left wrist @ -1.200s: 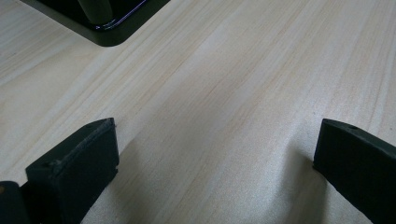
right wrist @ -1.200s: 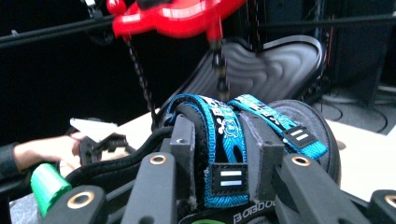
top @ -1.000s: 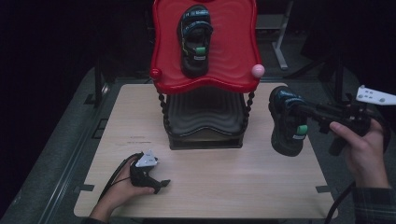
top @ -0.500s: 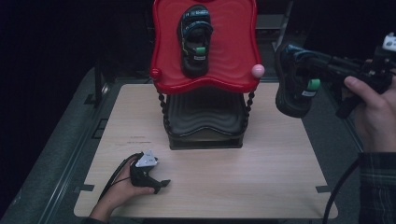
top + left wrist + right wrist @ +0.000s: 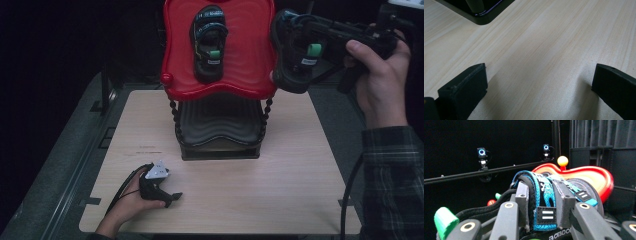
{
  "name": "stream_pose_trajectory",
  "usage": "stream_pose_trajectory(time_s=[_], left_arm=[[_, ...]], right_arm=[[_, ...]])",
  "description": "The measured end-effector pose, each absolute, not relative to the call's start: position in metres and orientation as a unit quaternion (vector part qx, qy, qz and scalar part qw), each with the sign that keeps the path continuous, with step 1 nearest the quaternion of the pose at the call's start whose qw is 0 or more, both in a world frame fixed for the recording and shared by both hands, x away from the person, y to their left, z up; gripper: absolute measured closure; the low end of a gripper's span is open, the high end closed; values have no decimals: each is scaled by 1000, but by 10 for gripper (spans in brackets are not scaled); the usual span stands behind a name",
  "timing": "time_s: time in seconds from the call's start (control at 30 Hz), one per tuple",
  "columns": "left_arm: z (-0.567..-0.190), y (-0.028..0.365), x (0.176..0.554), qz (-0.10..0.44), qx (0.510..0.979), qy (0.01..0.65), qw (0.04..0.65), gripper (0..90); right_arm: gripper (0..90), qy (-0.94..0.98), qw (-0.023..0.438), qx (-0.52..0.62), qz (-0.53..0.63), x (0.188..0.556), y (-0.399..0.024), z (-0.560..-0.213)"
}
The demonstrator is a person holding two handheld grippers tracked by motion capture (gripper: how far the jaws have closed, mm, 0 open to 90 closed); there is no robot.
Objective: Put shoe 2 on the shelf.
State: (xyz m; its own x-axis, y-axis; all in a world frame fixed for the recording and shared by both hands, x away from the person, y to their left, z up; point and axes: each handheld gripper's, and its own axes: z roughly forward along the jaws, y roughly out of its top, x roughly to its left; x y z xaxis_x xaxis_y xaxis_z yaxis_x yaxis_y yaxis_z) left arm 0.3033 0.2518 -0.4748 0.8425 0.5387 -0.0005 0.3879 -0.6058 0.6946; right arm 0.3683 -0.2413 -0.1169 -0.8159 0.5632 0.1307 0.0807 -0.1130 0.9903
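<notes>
The wooden table point(image 5: 220, 200) is carrying a two-tier stand whose red upper tray point(image 5: 250, 60) is already holding one black sandal point(image 5: 209, 42). Beside that tray's right edge, the right gripper point(image 5: 312, 37) is holding a second sandal point(image 5: 295, 60) in the air (jaws clenched on its blue patterned strap point(image 5: 541, 192)). The left gripper point(image 5: 172, 197) is resting on the table near the front, its jaws standing wide apart over bare wood.

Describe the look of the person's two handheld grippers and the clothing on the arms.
Both grippers are black. The left gripper carries a grey three-cornered plate and trails a black cable; its pads are blocky. The right gripper also trails a cable, and that arm wears a dark plaid sleeve.
</notes>
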Motion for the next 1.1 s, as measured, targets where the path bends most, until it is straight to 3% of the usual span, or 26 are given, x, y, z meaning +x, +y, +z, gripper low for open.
stream_pose_trajectory(time_s=[0.7,1.1], left_arm=[[-475,252,304,105,891,258,359,0],[-475,252,304,104,892,256,358,0]], right_arm=[[678,671,171,255,675,440,-168,-128],[677,695,189,237,652,451,-146,-132]])
